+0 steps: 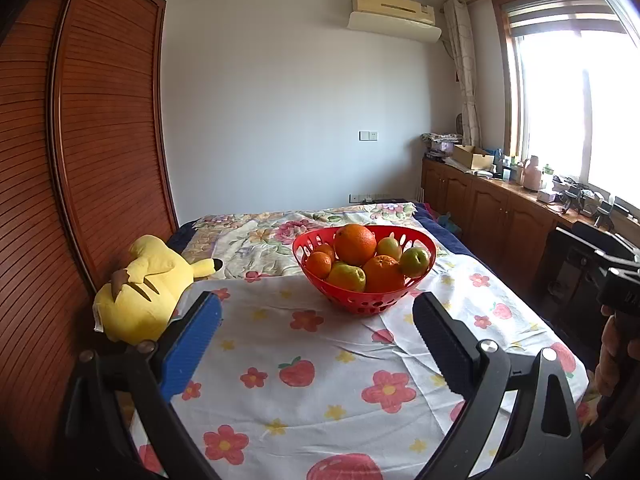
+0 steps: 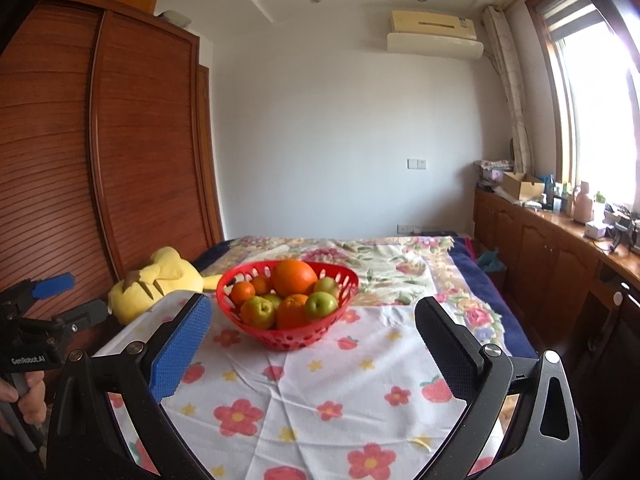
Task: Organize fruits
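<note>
- Fruits: all visible pieces sit piled in the red basket (image 1: 362, 306), which stands on the flower-and-strawberry cloth (image 1: 340, 360) spread over the bed.
- Contents observed: one large orange (image 1: 355, 245) on top of the pile, a second orange (image 1: 383, 274) at the front, two small tangerines at the left side, one of them (image 1: 319, 265) against the rim, and several green-yellow fruits, among them one at the right rim (image 1: 415, 262) and one at the front (image 1: 347, 277).
- No fruit is seen loose on the cloth, and no second container shows in either view.
- Left gripper (image 1: 316, 332): fingers spread wide, nothing between them; it hangs short of the basket, not touching it.
- Right gripper (image 2: 314, 338): fingers likewise spread wide and empty, also short of the basket, with the basket centred ahead of it.
- Bystander item: a yellow plush toy (image 1: 140, 292) lies at the left edge of the cloth, beside the wooden wardrobe (image 1: 100, 120), apart from the basket.
- Assessment: either the gathering is complete, with every fruit in the basket, or sorting has not begun; the pictures do not settle which.
- Outstanding, in my judgement: if sorting by kind is meant, oranges and green fruits are mixed, so that work is all left.
</note>
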